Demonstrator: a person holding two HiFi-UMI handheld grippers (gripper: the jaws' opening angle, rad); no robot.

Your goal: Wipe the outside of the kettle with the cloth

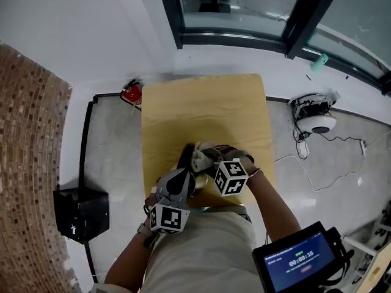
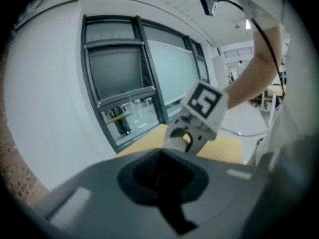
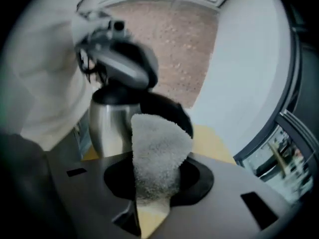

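A steel kettle (image 3: 107,129) with a black rim and handle (image 3: 169,111) stands near the front edge of the wooden table (image 1: 208,108). In the head view only its dark top (image 1: 186,155) shows. My left gripper (image 1: 182,170) sits on top of the kettle (image 3: 122,66), shut on something dark that looks like the handle. Its own view (image 2: 162,183) does not show the kettle. My right gripper (image 3: 149,195) is shut on a white nubbly cloth (image 3: 159,151), held up right beside the kettle's side (image 1: 201,159). The left gripper view shows the right gripper (image 2: 192,133) facing it.
The table's far half is bare wood. On the floor lie a black box (image 1: 82,212) at left, a red object (image 1: 131,93) by the table's far left corner, and a white device with cables (image 1: 314,119) at right. A timer screen (image 1: 293,261) is at lower right.
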